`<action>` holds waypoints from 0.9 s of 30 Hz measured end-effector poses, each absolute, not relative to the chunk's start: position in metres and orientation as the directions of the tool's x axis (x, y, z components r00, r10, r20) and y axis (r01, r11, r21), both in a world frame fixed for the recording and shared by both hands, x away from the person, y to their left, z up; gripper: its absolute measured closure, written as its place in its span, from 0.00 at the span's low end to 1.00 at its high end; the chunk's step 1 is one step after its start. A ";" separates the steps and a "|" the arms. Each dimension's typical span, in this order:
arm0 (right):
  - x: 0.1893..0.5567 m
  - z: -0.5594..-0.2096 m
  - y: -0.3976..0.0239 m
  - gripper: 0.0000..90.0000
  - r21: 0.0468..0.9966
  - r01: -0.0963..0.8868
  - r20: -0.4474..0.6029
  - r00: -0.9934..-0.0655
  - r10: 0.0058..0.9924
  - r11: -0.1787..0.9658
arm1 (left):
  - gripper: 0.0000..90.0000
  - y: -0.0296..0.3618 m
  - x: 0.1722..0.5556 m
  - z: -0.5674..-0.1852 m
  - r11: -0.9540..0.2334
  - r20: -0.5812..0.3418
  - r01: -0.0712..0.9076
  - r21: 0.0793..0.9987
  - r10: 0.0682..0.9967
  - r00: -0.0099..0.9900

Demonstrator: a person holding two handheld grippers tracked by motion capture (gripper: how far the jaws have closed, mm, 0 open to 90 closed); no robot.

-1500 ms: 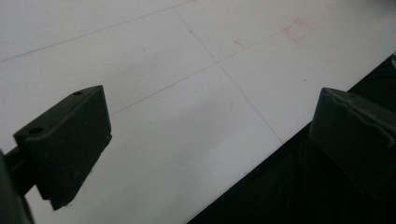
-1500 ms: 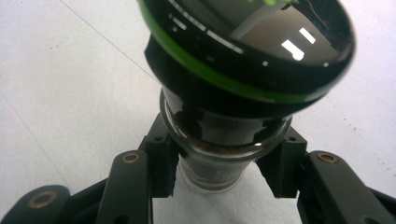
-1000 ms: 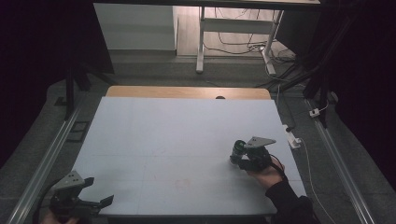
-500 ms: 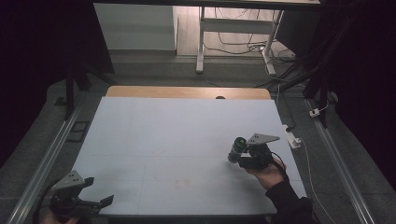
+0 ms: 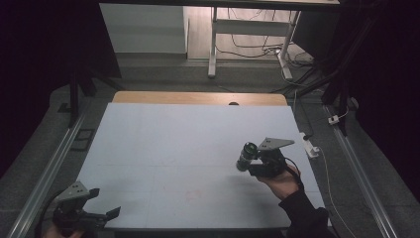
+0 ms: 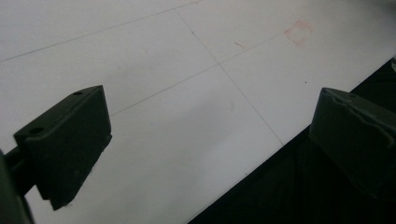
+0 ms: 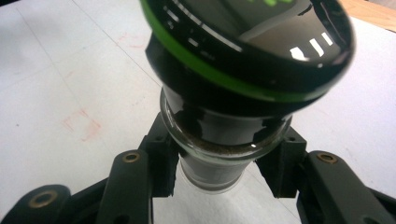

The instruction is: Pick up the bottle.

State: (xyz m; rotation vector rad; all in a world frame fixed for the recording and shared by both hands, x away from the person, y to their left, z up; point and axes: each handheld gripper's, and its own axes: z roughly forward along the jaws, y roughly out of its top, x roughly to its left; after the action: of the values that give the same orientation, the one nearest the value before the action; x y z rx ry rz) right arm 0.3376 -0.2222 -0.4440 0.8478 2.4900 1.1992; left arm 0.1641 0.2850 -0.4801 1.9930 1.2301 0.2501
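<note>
A dark glass spice jar (image 5: 246, 155) with a black cap and a green ring is held off the white table (image 5: 188, 134) at its right side, tilted up and to the left. My right gripper (image 5: 250, 166) is shut on it. In the right gripper view the two pads press the jar's glass body (image 7: 205, 175) just below the wide cap (image 7: 243, 70). My left gripper (image 5: 105, 201) hovers over the table's front left corner, open, with nothing between its fingers (image 6: 70, 140); the table edge runs under it.
Faint red square marks (image 5: 194, 194) sit on the table front. A wooden strip (image 5: 198, 97) borders the far edge. A white power strip (image 5: 309, 146) lies right of the table, metal rails (image 5: 49, 168) run along both sides, and desk legs (image 5: 213, 44) stand behind.
My right gripper has risen off the table with the jar and drifted slightly away from the front edge. The left gripper has stayed put.
</note>
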 end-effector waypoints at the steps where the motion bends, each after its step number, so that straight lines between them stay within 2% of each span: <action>1: 0.338 -0.443 -0.220 0.59 0.775 0.397 0.030 -0.801 0.598 0.492 | 0.00 0.285 0.164 -0.480 -0.242 -0.216 0.679 0.693 0.829 0.516; 8: 0.342 -0.434 -0.206 0.59 0.776 0.394 0.049 -0.817 0.575 0.494 | 0.00 0.285 0.164 -0.480 -0.242 -0.217 0.679 0.693 0.829 0.516; 17: 0.342 -0.423 -0.184 0.59 0.790 0.327 -0.005 -0.842 0.539 0.518 | 0.00 0.286 0.164 -0.480 -0.240 -0.220 0.678 0.694 0.827 0.518; 27: 0.348 -0.418 -0.152 0.59 0.789 0.323 0.025 -0.867 0.497 0.522 | 0.00 0.286 0.164 -0.480 -0.238 -0.224 0.677 0.697 0.824 0.521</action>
State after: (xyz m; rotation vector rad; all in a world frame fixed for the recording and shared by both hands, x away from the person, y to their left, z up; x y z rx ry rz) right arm 0.3478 -0.1516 -0.4176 0.6987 2.5580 1.2623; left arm 0.1643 0.2861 -0.4800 1.9869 1.2219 0.2415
